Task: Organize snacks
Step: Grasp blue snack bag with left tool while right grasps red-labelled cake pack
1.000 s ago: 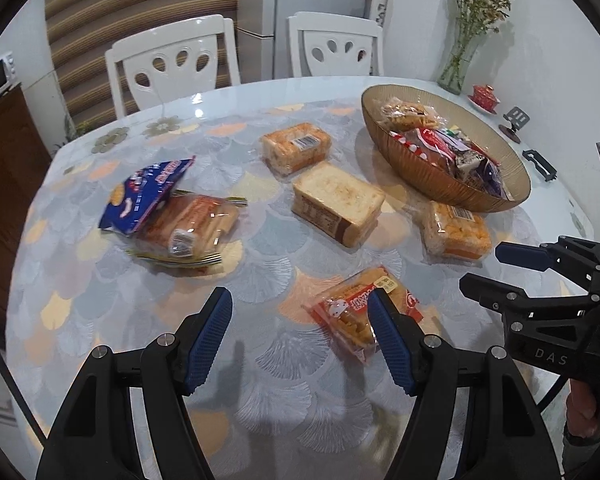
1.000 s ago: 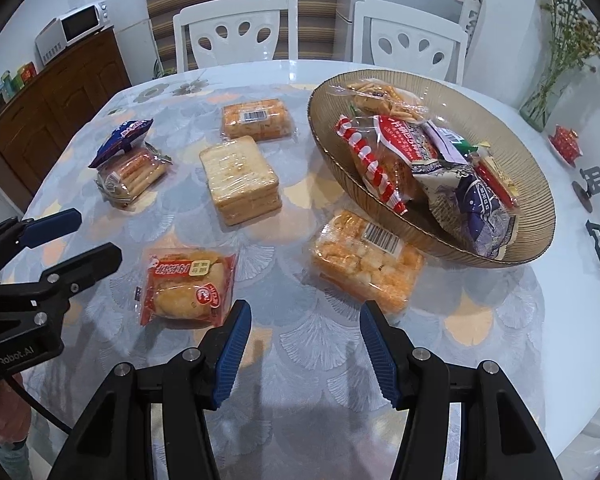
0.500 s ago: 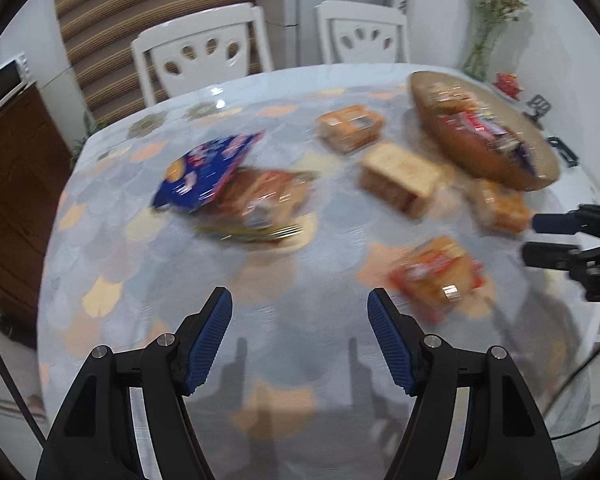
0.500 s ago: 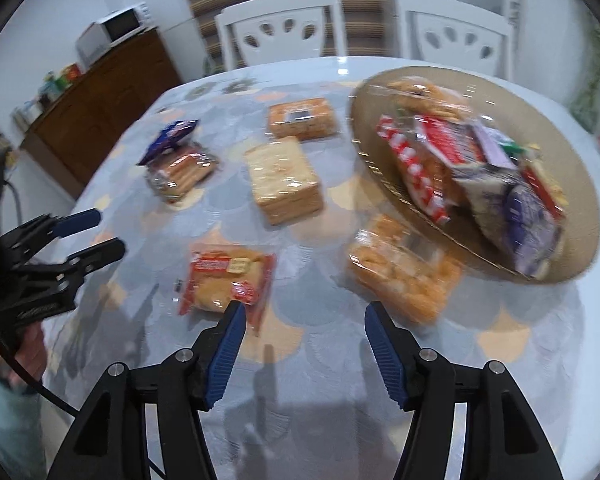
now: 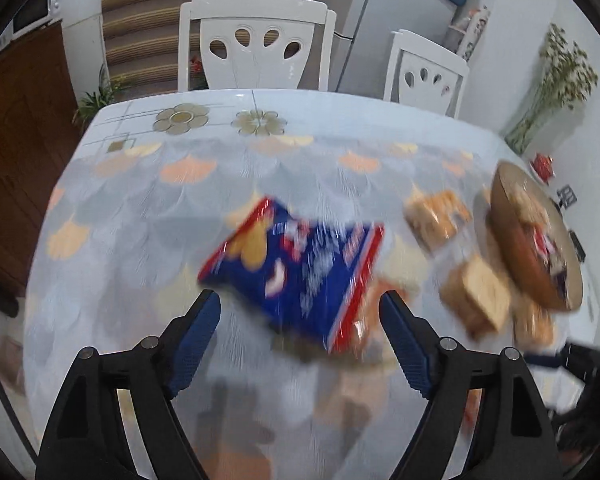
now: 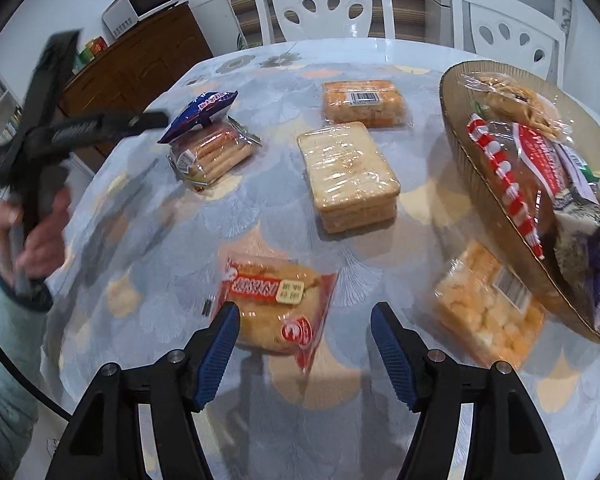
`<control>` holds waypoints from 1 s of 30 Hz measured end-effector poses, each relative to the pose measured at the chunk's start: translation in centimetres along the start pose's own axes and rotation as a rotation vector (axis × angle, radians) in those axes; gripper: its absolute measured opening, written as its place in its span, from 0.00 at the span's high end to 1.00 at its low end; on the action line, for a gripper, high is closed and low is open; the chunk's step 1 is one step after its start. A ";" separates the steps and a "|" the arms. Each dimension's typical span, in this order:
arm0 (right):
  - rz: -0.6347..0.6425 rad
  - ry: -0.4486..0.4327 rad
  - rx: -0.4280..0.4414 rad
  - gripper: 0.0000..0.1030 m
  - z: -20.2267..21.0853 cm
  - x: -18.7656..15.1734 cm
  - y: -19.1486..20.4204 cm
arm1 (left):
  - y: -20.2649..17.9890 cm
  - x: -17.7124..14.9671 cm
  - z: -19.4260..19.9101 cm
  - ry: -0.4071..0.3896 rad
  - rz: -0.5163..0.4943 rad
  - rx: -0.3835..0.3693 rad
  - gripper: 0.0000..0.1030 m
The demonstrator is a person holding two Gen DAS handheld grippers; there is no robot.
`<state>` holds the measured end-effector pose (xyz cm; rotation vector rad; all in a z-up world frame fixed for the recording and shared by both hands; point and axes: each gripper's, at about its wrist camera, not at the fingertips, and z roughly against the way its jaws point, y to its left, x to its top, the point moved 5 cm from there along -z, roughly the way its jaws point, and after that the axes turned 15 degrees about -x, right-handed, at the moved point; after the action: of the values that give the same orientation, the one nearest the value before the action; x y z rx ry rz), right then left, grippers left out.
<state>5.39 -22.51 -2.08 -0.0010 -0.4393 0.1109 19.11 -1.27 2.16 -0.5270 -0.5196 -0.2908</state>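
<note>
Ahead of my left gripper (image 5: 300,312), the blue snack bag (image 5: 300,268) lay blurred on the table (image 5: 140,208), just beyond the fingertips, its near corner between them, untouched; jaws were opening. Toward the near edge, my right gripper (image 6: 305,326) was opening over the red bun pack (image 6: 278,308), pads clear of it.

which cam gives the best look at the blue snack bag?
Right wrist. There the blue bag is sharp and whole, leaning on a clear pack of biscuits on the far left of the table. The left wrist view has it bigger and centred, ahead of the opening jaws, but motion blur smears the print and edges.
</note>
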 end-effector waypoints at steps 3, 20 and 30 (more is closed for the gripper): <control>-0.001 -0.011 0.019 0.36 0.0 0.5 0.2 | 0.4 1.2 -2.1 0.036 -0.014 0.013 0.22; 0.173 -0.005 -0.166 0.20 -4.5 0.7 5.3 | 3.0 2.5 -5.1 -0.011 -0.074 0.066 0.13; 0.112 -0.037 -0.128 0.45 -3.0 0.1 5.0 | 1.6 2.2 -3.0 -0.074 -0.096 0.044 0.42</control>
<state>6.21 -17.43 -4.84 -0.1496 -0.4828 0.1929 22.79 -1.83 0.48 -0.4722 -0.6234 -0.3517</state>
